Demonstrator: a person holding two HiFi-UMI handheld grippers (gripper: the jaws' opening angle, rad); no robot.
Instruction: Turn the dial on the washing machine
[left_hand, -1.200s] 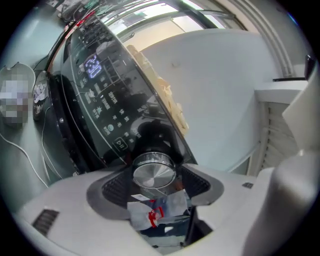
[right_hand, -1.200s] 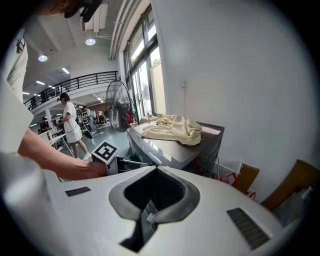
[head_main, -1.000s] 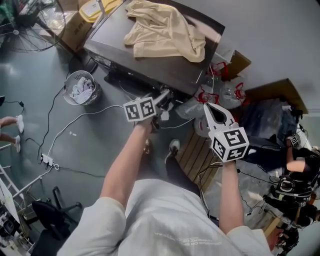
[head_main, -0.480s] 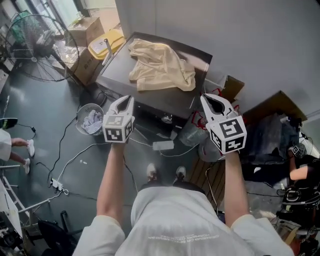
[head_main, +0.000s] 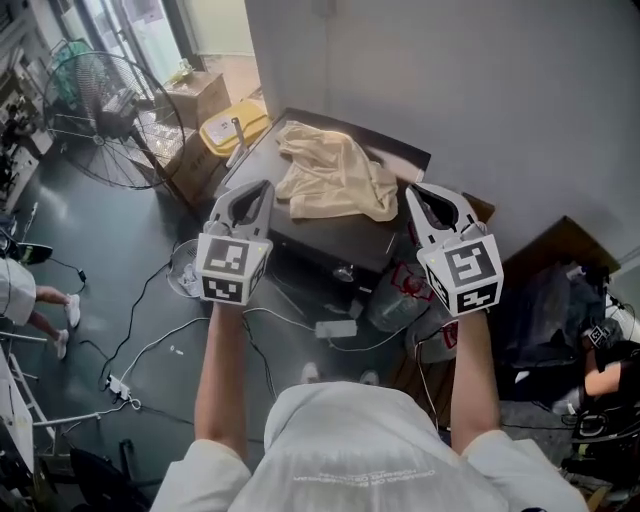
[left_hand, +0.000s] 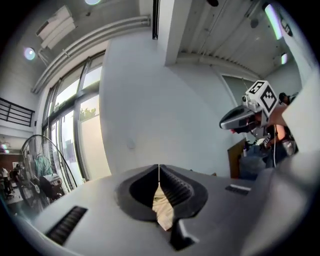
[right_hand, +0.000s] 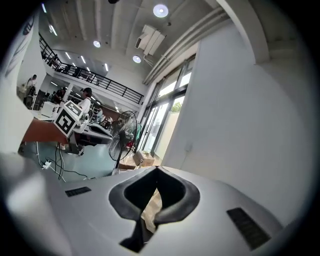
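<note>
The dark washing machine (head_main: 325, 240) stands against the wall with a beige cloth (head_main: 335, 180) lying on its top. A small round knob (head_main: 345, 272) shows on its front face. My left gripper (head_main: 258, 190) is held in the air over the machine's left end. Its jaws are closing: the tips meet with nothing between them (left_hand: 159, 167). My right gripper (head_main: 420, 195) hangs over the right end, shut and empty (right_hand: 156, 170). Neither touches the machine. Through each gripper's jaw hollow a bit of the cloth (left_hand: 162, 212) shows. The right gripper (left_hand: 242, 117) also appears in the left gripper view.
A standing fan (head_main: 105, 120), a cardboard box (head_main: 200, 95) and a yellow container (head_main: 232, 125) lie left of the machine. A wire basket (head_main: 185, 270), cables and a power strip (head_main: 335, 328) are on the floor in front. Plastic bottles (head_main: 395, 300) and clutter sit at the right.
The left gripper has come away from the machine's front panel, up and to the left. Both grippers have risen and now stand side by side above the machine.
</note>
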